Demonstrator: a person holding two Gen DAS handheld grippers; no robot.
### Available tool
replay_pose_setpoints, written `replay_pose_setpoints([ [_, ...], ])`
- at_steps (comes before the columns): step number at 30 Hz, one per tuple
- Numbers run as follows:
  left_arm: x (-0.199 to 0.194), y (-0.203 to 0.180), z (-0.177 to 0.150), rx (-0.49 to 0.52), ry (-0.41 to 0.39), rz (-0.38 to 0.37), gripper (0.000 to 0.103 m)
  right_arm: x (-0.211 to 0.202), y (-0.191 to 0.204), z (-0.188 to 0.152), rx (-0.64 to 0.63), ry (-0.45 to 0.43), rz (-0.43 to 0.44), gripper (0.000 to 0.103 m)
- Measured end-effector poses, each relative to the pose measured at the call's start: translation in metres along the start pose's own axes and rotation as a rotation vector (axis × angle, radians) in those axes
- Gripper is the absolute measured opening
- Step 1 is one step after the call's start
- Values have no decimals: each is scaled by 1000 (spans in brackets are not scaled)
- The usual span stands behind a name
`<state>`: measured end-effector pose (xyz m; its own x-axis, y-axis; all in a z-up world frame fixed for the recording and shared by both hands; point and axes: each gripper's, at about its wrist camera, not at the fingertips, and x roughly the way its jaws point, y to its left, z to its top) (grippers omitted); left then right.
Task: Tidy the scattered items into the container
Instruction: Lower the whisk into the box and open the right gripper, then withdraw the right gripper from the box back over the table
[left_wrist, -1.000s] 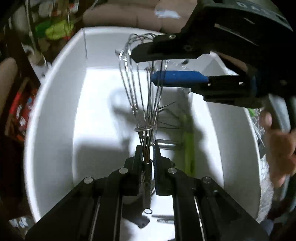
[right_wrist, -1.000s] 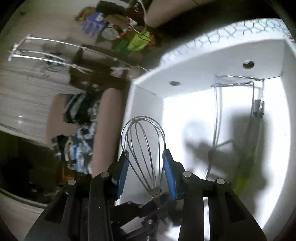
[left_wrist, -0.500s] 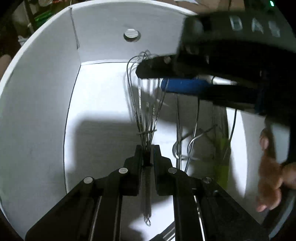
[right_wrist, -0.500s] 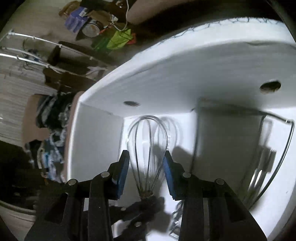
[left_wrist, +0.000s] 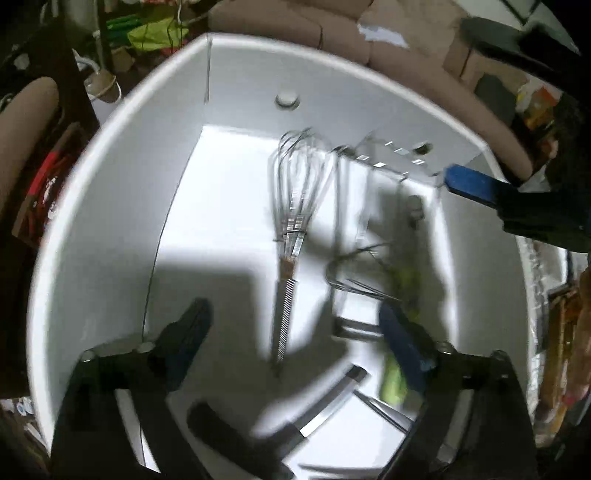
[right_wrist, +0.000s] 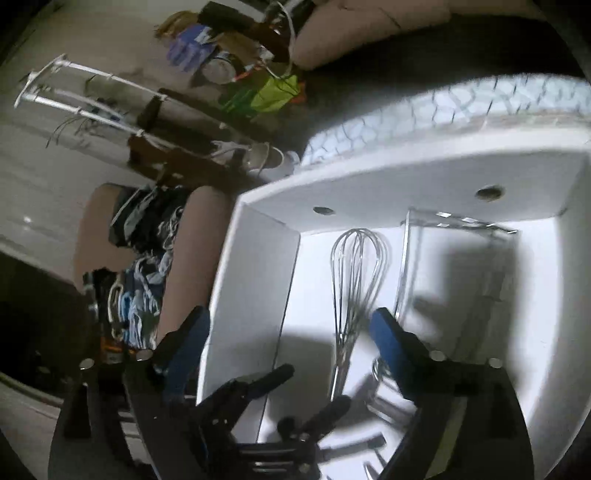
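Seen from the left wrist: a white, smooth-walled container with a rounded rim and two small round holes in its far wall. Lying flat on its floor, ahead of and between the fingers of the left gripper, a wire balloon whisk of thin shiny steel loops, with a coiled spring-like handle pointing back toward the fingers. Spread wide, black with blue pads, gripping nothing and touching nothing. Just right of the whisk, a blurred tangle of other wire utensils and a lime-green handled tool near the right finger. Close under the fingers, a black-handled utensil with a flat steel blade, its exact kind unclear through motion blur. At upper right, above the container's rim, the blue-padded tip of the right gripper.

Seen from the right wrist: the same whisk on the white floor, ahead of the right gripper, loops pointing toward the far wall. Fingers wide apart here too, holding nothing, the left one outside the container's side wall, the right one above its floor. Right of the whisk, a thin wire frame against the far wall. Beyond the rim, a pale honeycomb-patterned surface.
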<state>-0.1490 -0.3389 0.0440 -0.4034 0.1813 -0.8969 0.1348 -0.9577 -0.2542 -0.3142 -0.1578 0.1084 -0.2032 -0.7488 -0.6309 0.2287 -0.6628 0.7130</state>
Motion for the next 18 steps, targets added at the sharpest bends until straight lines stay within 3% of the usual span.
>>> replay_pose_setpoints([
  [3, -33, -20, -16, 33, -75, 26, 103, -43, 11, -16, -28, -31, 19, 103],
  [5, -44, -35, -7, 44, -92, 38, 103, -66, 14, -29, -31, -39, 8, 103],
  [12, -94, -80, -24, 89, -124, 81, 103, -123, 20, -78, -24, -49, -17, 103],
  [18, -138, -93, -43, 100, -141, 107, 103, -158, 21, -122, -45, -50, -93, 103],
])
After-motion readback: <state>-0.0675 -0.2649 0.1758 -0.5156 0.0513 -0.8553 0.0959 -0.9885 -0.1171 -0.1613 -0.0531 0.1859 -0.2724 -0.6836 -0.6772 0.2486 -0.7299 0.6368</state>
